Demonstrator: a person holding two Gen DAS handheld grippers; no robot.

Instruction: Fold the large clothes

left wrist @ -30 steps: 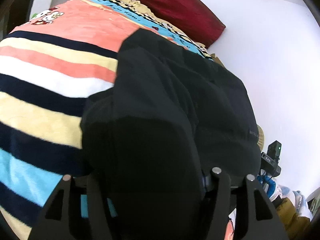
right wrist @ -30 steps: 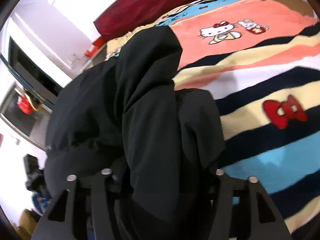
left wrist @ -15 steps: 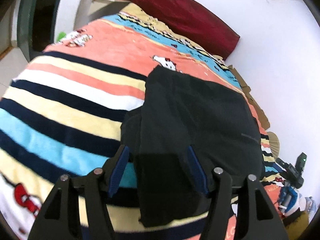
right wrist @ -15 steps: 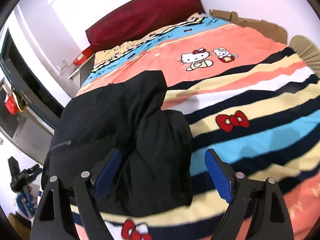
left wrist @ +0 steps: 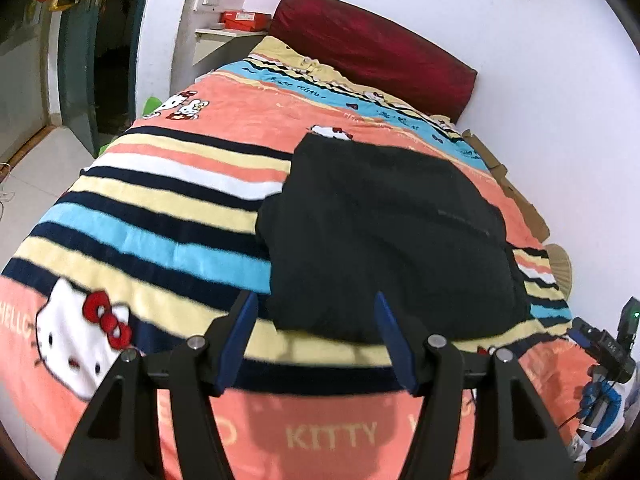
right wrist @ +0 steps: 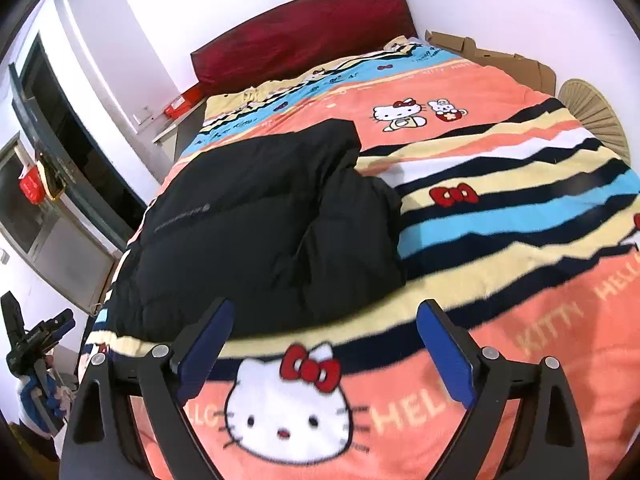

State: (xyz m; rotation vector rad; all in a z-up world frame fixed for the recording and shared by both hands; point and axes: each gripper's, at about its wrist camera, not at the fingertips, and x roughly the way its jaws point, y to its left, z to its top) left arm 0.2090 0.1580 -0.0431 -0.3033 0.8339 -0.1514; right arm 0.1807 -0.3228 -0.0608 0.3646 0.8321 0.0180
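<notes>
The black jacket (left wrist: 384, 236) lies folded on the striped blanket (left wrist: 160, 216); the left hand-held gripper (left wrist: 314, 336) and right hand-held gripper (right wrist: 324, 344) are both wide open, holding nothing; only the right view shows the jacket's bunched sleeve (right wrist: 352, 224).

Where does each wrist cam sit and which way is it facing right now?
Left wrist: above the bed's foot, facing the red headboard past the black jacket; open left gripper at bottom.
Right wrist: same end, further right, jacket left of centre; open right gripper over the blanket.
Shared: jacket, blanket, headboard.
</notes>
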